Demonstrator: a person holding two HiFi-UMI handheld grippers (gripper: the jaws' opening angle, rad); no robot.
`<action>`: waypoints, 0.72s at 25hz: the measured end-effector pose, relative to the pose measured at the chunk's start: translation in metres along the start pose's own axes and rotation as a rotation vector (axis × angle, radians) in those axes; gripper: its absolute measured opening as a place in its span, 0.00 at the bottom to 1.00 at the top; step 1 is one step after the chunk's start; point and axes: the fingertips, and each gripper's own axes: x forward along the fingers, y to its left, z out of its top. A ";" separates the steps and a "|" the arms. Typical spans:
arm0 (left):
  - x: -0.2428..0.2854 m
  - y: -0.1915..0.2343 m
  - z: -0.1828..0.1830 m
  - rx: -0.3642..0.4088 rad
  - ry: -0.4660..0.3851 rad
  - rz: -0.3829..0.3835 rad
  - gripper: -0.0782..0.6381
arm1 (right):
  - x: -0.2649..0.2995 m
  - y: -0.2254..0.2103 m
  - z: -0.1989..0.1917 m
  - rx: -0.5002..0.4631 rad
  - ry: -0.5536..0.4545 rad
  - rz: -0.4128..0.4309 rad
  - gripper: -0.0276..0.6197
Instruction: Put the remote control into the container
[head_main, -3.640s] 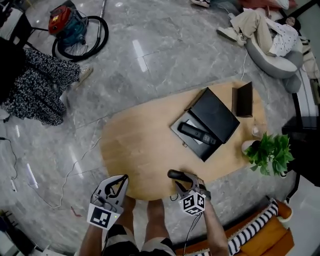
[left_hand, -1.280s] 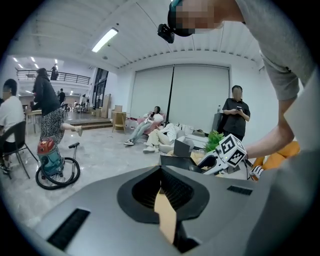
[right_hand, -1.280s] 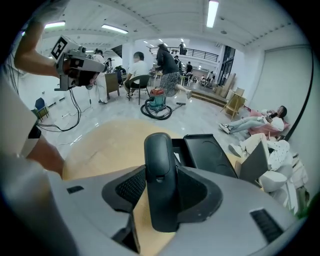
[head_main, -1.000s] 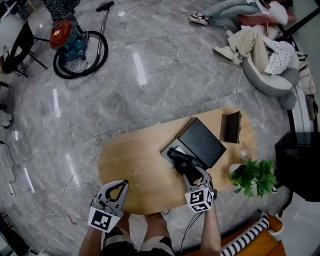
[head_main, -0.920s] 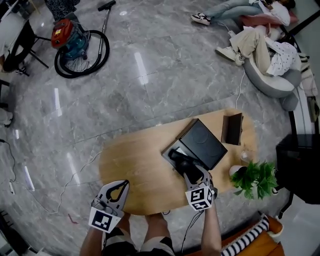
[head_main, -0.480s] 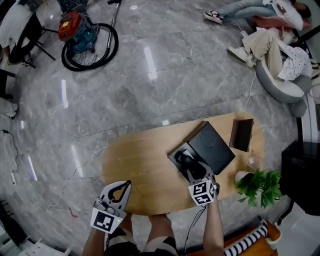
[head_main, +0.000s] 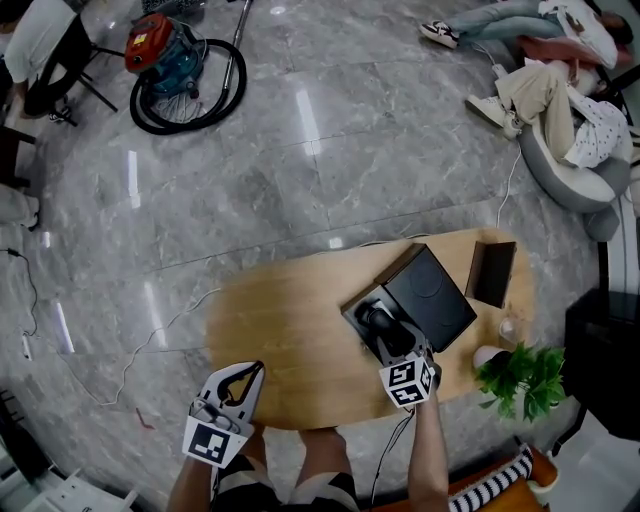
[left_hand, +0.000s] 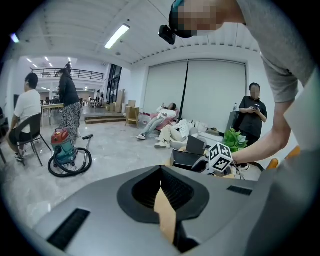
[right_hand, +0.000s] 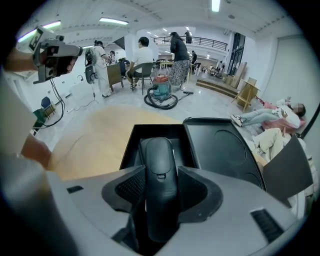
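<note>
Here the remote control (right_hand: 160, 175) is clamped between the two jaws of the right gripper (right_hand: 160, 200), which press on its sides about midway along its dark body. Its far, rounded end points away from the gripper and lies over the open black container (right_hand: 128, 145). Whether its tip touches the container's floor I cannot tell. In the head view the remote control (head_main: 377, 319) shows as a dark shape over the container (head_main: 352, 312), with the right gripper (head_main: 392, 342) tilted steeply down at it from the near side.

The container's lid (head_main: 430, 297) lies flat just beside it on the far right, touching or overlapping its edge (a faint circle is pressed into the lid's top). Both rest on the oval wooden table (head_main: 280, 330). Further right on the table stands a small dark box (head_main: 492, 272), and a green plant (head_main: 525, 375) sits at the table's right end.

The left gripper (head_main: 240, 378) hangs off the table's near edge, well apart from the container, its jaws closed together on nothing. A vacuum cleaner (head_main: 165, 55) stands on the grey floor far off.
</note>
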 end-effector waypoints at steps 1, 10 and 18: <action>-0.001 0.000 0.000 0.002 -0.002 0.000 0.12 | 0.000 0.000 0.000 0.004 -0.002 -0.004 0.36; -0.010 0.001 0.016 0.025 -0.029 -0.013 0.12 | -0.019 -0.008 0.006 0.063 -0.026 -0.098 0.36; -0.025 -0.002 0.043 0.070 -0.068 -0.042 0.12 | -0.069 -0.015 0.034 0.166 -0.117 -0.181 0.36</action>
